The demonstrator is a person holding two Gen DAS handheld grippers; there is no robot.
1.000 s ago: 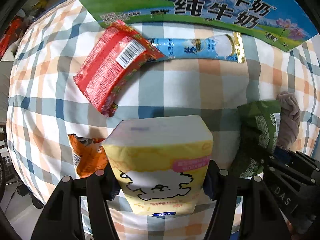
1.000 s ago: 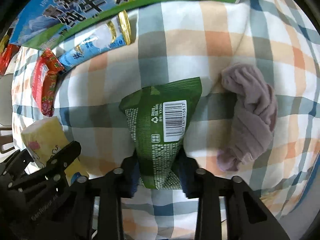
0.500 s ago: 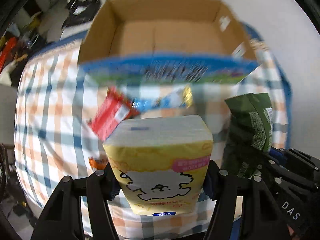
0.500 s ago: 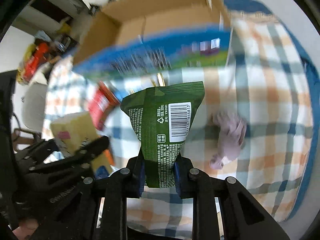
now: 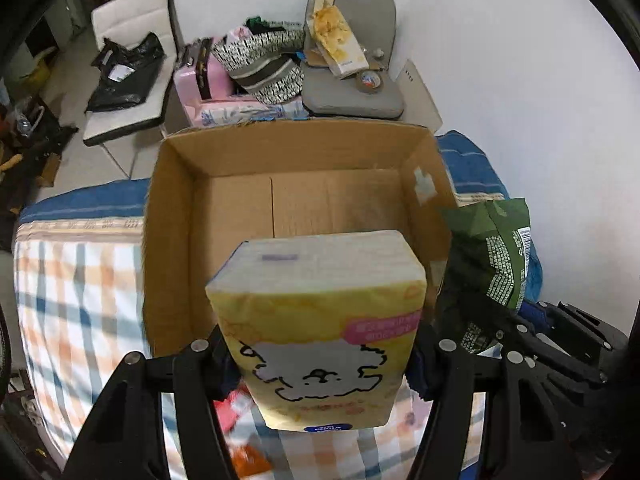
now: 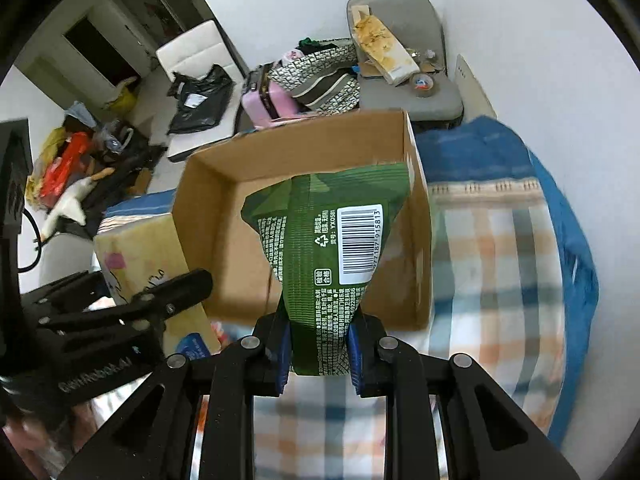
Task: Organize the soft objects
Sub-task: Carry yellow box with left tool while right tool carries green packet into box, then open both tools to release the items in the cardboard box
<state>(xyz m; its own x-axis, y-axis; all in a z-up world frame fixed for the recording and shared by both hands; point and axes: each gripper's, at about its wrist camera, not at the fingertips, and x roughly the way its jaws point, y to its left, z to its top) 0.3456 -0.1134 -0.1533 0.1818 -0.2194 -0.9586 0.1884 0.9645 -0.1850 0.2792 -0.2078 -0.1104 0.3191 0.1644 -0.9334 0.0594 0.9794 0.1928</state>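
A: What's the biggest thing here?

B: One bed, covered by a checked sheet (image 6: 500,264) with a blue blanket (image 6: 560,184) at its far edge. On it stands one cardboard box (image 5: 168,240), open at the top, with nothing visible inside on the brown floor that shows. I'll place everything else from that box.

A: What lies beyond the box?

B: Two chairs by the wall: a white chair (image 5: 132,76) carrying a black bag, and a grey chair (image 5: 352,96) with a yellowish carton on it. Between them sits one pink case (image 5: 192,84) under a black-and-white patterned bag.

A: And the soft things?

B: Two are held. One yellow tissue pack (image 5: 320,332) sits in front of the box's near wall, raised above the sheet, its top reaching over the rim. The left tongs (image 5: 320,360) are clamped on both its sides. One green snack bag (image 6: 332,248) hangs at the box's right side, overlapping the opening in the right wrist view. The right tongs (image 6: 318,354) pinch its lower end tightly.

A: Anything under the box's near edge?

B: A blurred red packet (image 5: 236,404) on the sheet; more I cannot tell.
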